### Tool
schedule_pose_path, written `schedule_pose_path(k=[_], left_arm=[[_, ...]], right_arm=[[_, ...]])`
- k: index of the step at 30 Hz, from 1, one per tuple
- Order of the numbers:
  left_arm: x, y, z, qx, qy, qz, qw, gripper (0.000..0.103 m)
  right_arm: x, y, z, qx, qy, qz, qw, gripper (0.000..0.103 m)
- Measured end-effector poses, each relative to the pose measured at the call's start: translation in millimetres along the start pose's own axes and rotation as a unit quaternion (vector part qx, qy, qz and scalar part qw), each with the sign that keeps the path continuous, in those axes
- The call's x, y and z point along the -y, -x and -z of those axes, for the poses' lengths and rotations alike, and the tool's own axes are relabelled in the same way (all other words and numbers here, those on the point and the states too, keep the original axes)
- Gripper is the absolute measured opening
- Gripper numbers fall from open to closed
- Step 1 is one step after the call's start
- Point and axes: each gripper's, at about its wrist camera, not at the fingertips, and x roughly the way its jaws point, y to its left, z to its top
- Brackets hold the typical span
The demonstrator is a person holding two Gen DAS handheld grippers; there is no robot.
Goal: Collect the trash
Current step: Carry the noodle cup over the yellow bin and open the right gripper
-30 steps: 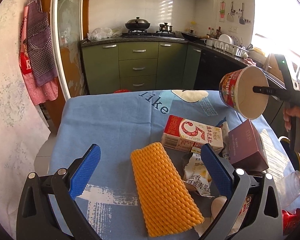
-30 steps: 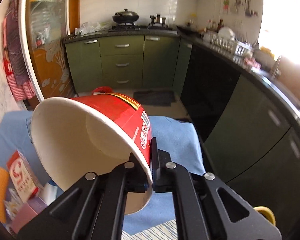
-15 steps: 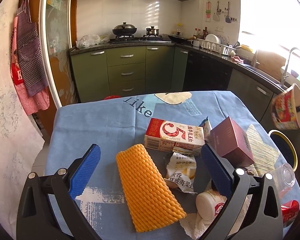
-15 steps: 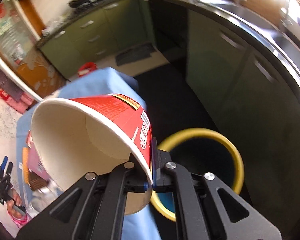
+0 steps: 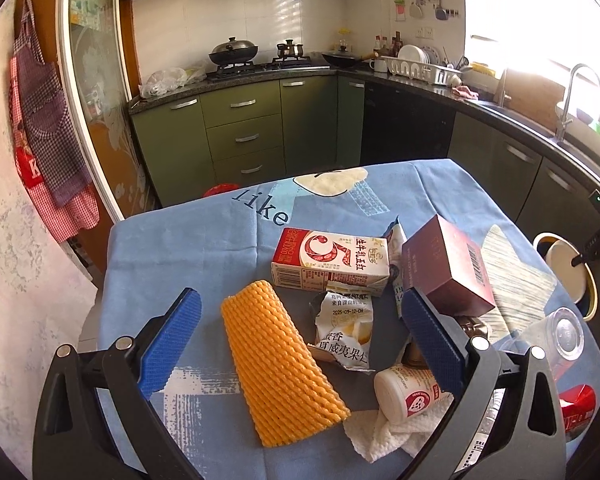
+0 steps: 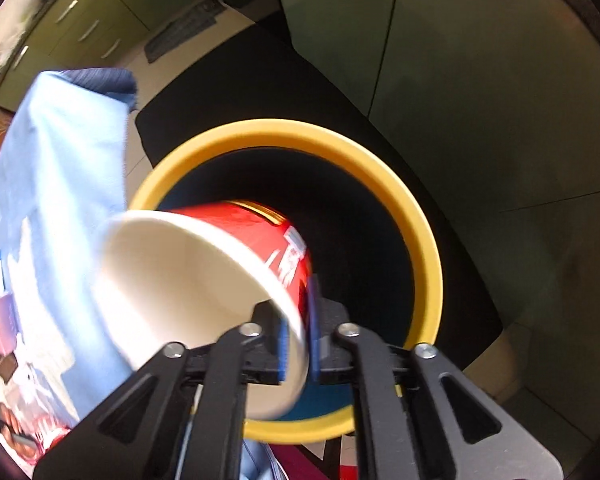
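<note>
The drop into the bin is the step in hand. Right over the bin (image 6: 384,152), pointing down into it, the right hand-held gripper (image 6: 298,340) has its jaws opening with the rim of the red cup (image 6: 204,280) between them; the wall is blurred and seems to be slipping free, mouth tilted toward the bench (image 6: 60,160). Next, I judge, it only needs to open fully, let the cup fall, and go back for more. The left hand-held gripper (image 5: 300,344) hangs wide open and empty above the near edge of the bench, the orange foam sleeve (image 5: 278,364) between its pads. Beyond lie a wrapper (image 5: 346,328), a milk carton (image 5: 330,260) and a maroon box (image 5: 446,268). Only the right view shows the bin's dark inside and the loosening grip; only the left view shows the trash left, with the bin a sliver past the right edge.
</note>
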Motion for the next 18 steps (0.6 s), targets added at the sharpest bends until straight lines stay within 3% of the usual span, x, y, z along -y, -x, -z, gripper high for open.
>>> schedule_pose_path(k=[2,8,13,18], left_arm=[[1,-1,-1,-0.007,-0.003,0.001,1.0000,0.099],[4,-16,-7,-0.045,-0.016,0.022,0.9986,0.099],[9,-37,-24,-0.073,-0.042,0.026,0.9961,0.099],[5,-60,-42,-0.103,-0.050,0.057,0.9918,0.099]], right_arm=[[-1,1,0,0.007,-0.001,-0.003,1.000,0.030],[-9,13,5,0.034,0.025,-0.020,0.999,0.037],[-24,24,19,0.044,0.052,-0.039,0.997,0.039],[-41,29,31,0.048,0.076,-0.050,0.995,0.041]])
